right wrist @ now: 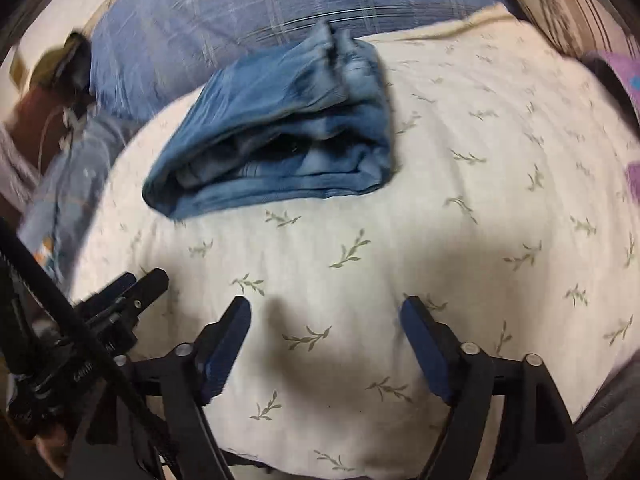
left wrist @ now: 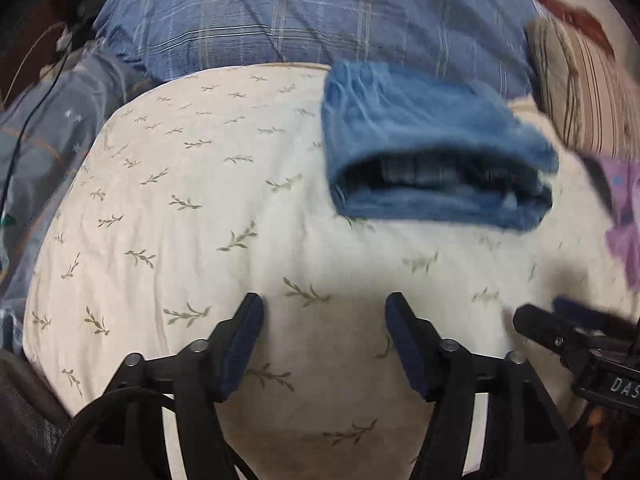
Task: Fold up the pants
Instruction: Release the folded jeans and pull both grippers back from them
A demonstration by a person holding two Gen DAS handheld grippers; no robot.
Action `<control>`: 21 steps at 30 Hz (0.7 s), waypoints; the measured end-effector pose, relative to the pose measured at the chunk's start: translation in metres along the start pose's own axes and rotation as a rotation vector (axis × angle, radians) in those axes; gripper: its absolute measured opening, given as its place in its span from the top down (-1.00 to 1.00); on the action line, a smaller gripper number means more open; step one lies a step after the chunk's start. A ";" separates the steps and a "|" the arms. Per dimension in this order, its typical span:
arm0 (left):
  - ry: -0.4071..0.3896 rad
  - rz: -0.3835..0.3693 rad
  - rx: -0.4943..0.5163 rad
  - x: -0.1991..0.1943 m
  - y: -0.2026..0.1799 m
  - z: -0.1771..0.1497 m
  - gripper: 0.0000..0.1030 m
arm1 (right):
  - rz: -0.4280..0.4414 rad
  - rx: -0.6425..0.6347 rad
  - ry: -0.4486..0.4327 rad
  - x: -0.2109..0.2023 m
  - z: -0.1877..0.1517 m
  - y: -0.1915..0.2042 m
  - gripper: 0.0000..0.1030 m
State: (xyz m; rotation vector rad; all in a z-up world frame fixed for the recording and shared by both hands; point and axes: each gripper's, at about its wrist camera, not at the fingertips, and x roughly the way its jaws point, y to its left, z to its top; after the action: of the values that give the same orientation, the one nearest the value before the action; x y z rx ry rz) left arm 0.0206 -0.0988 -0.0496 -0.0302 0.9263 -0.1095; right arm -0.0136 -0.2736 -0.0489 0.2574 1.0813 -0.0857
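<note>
Ahead of the left hand-held gripper [left wrist: 324,308] and off to its right, the folded jeans [left wrist: 432,148] lay on the bed [left wrist: 192,208], well clear of the fingertips. Its 2 dark-padded fingers [left wrist: 244,344] stood wide apart with only the cream sheet and its green sprig print showing between them; nothing was held. At that gripper's far right, the black tip of the right hand-held gripper [left wrist: 560,332] came into view, just beside it.

From the right hand-held gripper [right wrist: 326,306], the jeans [right wrist: 280,136] sat ahead and slightly to its left, folded into a thick bundle with the layered open edges facing the camera and the fold at the far side. This gripper also stood wide, its fingers [right wrist: 424,344] apart over bare sheet and gripping nothing. The left gripper [right wrist: 132,284] showed close at its left, low in the view.

Beyond the jeans, a blue plaid pillow [left wrist: 304,16] lay across the head of the bed, its near edge just behind the bundle. A striped cushion [left wrist: 580,80] sat further right, and a purple cloth [left wrist: 624,216] lay at the right edge of the bed. Both views were blurred.
</note>
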 end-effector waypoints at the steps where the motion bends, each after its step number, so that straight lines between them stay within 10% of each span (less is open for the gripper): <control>1: -0.001 0.018 0.027 0.000 -0.004 -0.001 -0.30 | -0.018 -0.023 0.004 0.002 0.000 0.004 -0.63; 21: 0.036 -0.002 0.021 0.003 0.001 0.003 -0.42 | -0.072 -0.018 -0.009 -0.001 -0.001 0.003 -0.71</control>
State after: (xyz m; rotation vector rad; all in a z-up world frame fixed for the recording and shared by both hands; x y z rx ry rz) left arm 0.0250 -0.0986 -0.0497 -0.0097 0.9610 -0.1222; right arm -0.0144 -0.2705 -0.0479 0.2017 1.0822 -0.1413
